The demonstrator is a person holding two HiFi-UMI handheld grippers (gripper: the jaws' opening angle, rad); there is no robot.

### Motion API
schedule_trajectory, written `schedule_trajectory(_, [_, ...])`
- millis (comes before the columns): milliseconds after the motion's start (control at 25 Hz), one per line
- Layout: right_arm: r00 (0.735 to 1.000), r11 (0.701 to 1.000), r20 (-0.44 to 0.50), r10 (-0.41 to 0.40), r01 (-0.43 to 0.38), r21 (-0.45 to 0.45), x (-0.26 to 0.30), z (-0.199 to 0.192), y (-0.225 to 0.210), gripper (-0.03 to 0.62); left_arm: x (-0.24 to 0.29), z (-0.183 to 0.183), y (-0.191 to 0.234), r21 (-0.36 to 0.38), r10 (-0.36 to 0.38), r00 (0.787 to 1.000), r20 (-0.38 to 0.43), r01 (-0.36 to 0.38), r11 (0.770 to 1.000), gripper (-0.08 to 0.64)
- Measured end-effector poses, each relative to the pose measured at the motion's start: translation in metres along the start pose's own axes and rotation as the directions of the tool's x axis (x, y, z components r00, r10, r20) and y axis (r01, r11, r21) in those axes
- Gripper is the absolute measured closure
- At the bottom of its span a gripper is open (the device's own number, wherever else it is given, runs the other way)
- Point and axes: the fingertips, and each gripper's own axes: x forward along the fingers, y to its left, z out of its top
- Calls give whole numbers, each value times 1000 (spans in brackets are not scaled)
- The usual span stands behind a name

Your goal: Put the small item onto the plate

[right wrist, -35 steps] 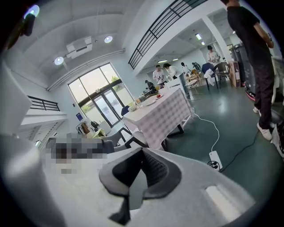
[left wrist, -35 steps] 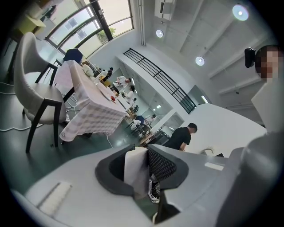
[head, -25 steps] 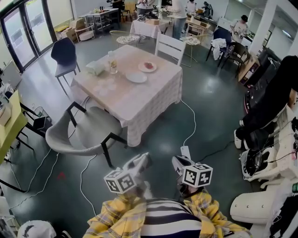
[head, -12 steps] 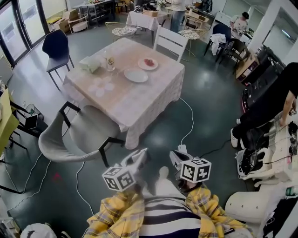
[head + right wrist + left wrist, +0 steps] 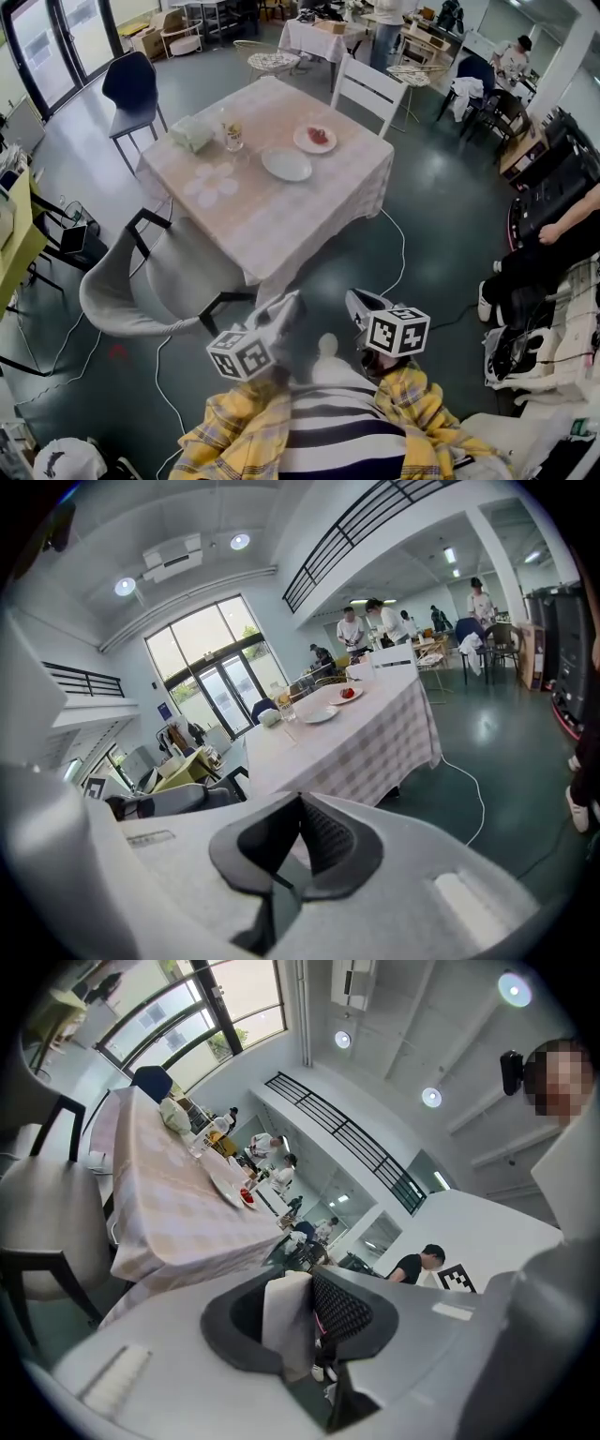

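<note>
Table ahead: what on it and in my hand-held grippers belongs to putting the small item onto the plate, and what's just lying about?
Job: white item clamped in the left hand-held gripper; empty plate, probably the target; table.
Lying about: plate holding something red; glass; pale cloth bundle; grey chair; white chair.

Left tool [image 5: 289, 305] grips a small white item [image 5: 286, 1316] (right tool [image 5: 356, 302] closed), both pointing forward.

Table [image 5: 300, 211]: empty plate [image 5: 286, 165], second plate [image 5: 303, 142] bearing red item [image 5: 318, 137], glass [image 5: 232, 138], bundle [image 5: 192, 133].
</note>
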Motion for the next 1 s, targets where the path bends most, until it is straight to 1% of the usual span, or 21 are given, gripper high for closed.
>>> schedule_trajectory(200, [998, 998, -39, 55, -56, -23, 26, 34, -24, 591, 52, 19, 7, 2, 48, 999, 11, -48, 999, 474])
schedule_trajectory(480, [987, 988, -80, 138, -143, -50, 54, 76, -59, 591, 114, 29, 9, -4, 107, 993, 40, -107, 994, 474])
schedule_trajectory(680, [981, 982, -92, 171, -177, -65, 67, 97, -78, 591, 138, 36, 10, -3, 148, 987, 67, -148, 989, 474])
schedule_trajectory(840, [975, 977, -96, 202, -207, -51, 79, 103, -81, 591, 149, 47, 18, -1, 173, 982, 71, -173, 985, 474])
schedule_trajectory(1000, [974, 978, -114, 194, -201, -53, 97, 116, -87, 591, 168, 67, 30, 9, 175, 981, 78, -176, 984, 474])
